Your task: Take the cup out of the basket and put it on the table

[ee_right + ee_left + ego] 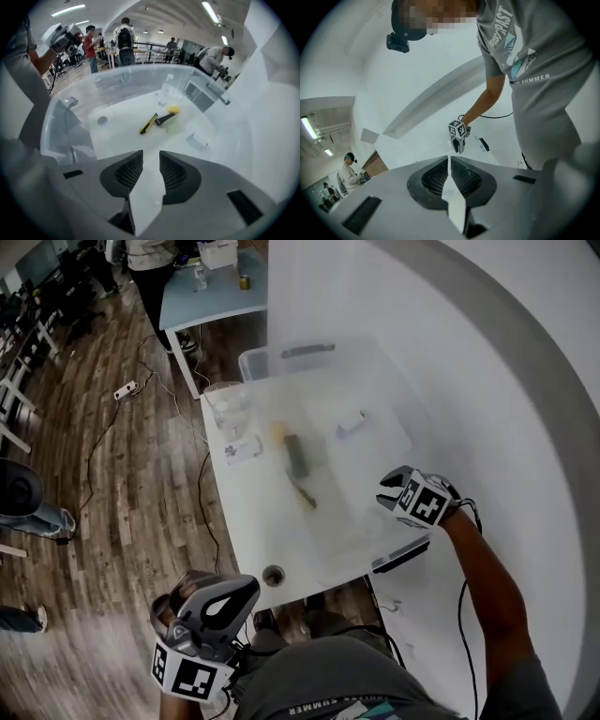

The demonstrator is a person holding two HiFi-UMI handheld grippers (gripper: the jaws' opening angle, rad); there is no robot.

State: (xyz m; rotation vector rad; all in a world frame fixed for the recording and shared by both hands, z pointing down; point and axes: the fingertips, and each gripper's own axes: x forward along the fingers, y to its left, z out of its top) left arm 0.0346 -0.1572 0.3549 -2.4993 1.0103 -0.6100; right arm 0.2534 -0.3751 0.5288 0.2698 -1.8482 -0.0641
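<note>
A clear cup point(228, 409) stands upright on the white table point(251, 521), at its far left corner, just outside the clear plastic basket point(281, 357). My right gripper point(401, 493) hovers over the basket's near right rim; in the right gripper view it point(151, 161) stands open with nothing between its jaws. My left gripper point(220, 601) hangs below the table's near edge, away from the cup. In the left gripper view it point(449, 176) is shut on nothing and points up at the person and the right gripper point(458, 137).
A yellow utility knife point(148, 123), a dark brush point(165, 117) with a yellow piece, and a small clip point(197, 140) lie in the basket. A card point(242, 450) lies beside the cup. Cables run over the wooden floor point(122, 474); people stand at desks behind.
</note>
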